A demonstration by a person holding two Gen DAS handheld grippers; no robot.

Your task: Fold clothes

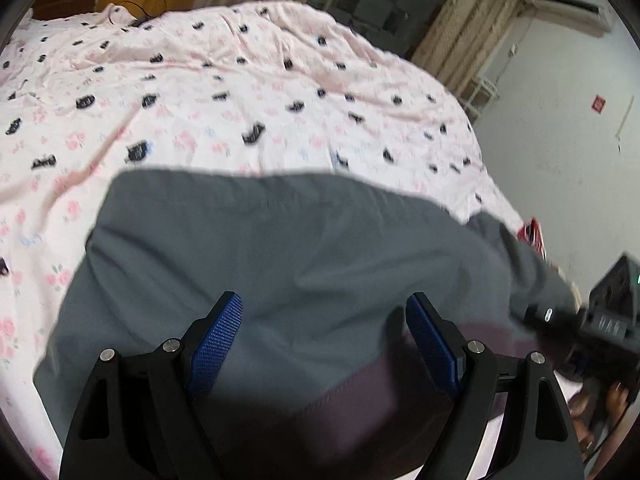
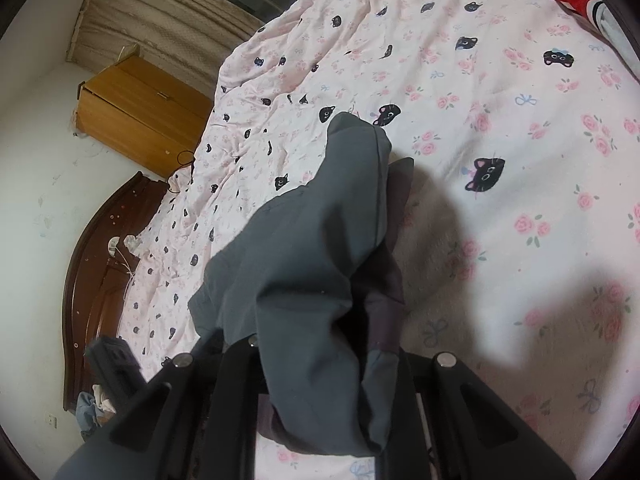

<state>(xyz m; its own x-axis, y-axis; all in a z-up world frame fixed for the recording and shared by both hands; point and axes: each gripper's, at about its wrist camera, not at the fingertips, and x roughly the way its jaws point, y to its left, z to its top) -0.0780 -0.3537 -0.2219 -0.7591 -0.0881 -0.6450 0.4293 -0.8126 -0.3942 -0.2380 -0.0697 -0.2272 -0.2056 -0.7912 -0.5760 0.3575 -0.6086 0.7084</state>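
Right gripper (image 2: 320, 392) clamped on grey garment (image 2: 320, 240); left gripper (image 1: 324, 340) wide, empty, at 9 o'clock. Slip risk: thin bite, one-sided lift.

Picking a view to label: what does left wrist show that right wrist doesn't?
Left wrist only: the left gripper, open, blue pads apart above the garment; an air conditioner on the wall; the right gripper pinching the garment's far edge.

Right wrist only: the garment bunched up and draped over the right gripper's fingers, hiding them; a dark headboard.

Both: grey garment, pink cat-print sheet, wooden cabinet, beige curtains.
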